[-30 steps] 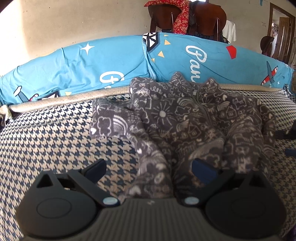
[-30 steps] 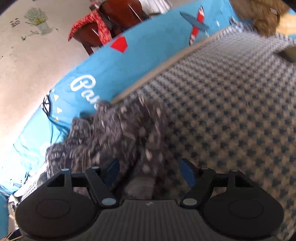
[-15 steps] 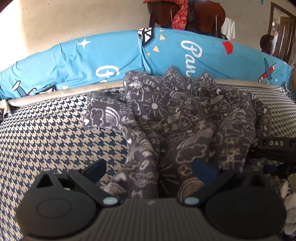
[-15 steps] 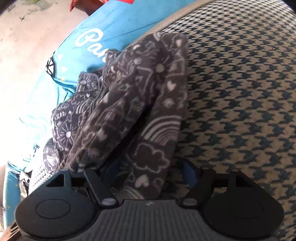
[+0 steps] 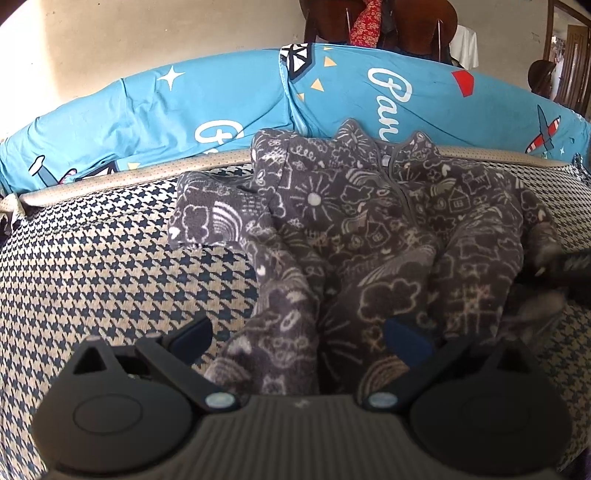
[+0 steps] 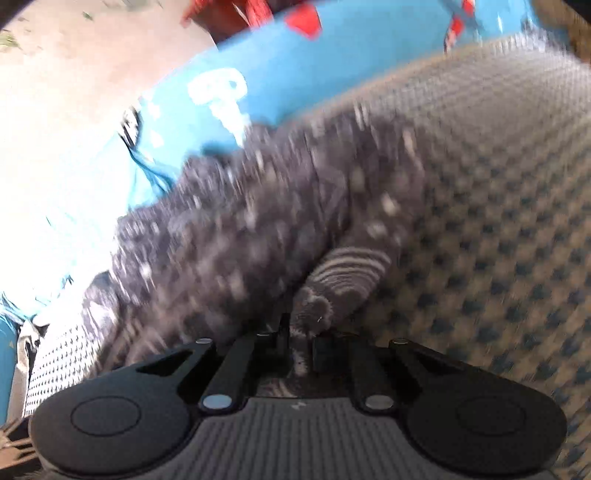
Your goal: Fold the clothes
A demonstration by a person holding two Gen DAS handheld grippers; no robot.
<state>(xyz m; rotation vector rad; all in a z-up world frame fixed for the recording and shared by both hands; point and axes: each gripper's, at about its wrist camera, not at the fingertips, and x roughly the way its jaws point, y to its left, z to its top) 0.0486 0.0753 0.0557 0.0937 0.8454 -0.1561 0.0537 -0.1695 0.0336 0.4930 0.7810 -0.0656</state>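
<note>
Right wrist view: right gripper (image 6: 299,349) clamped on fleece garment (image 6: 258,236) edge — blurred. Left gripper (image 5: 299,341) fingers (image 5: 192,334) spread wide over garment's near end — crumpled on houndstooth bed (image 5: 110,273).

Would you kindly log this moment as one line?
task: fold clothes | right gripper: shut on grey printed garment | left gripper: open over garment | surface: houndstooth couch

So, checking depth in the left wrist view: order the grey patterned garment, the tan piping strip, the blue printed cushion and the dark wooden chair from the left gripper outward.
1. Grey patterned garment, between the open fingers.
2. Tan piping strip, behind it.
3. Blue printed cushion, above that.
4. Dark wooden chair, top, farthest.
</note>
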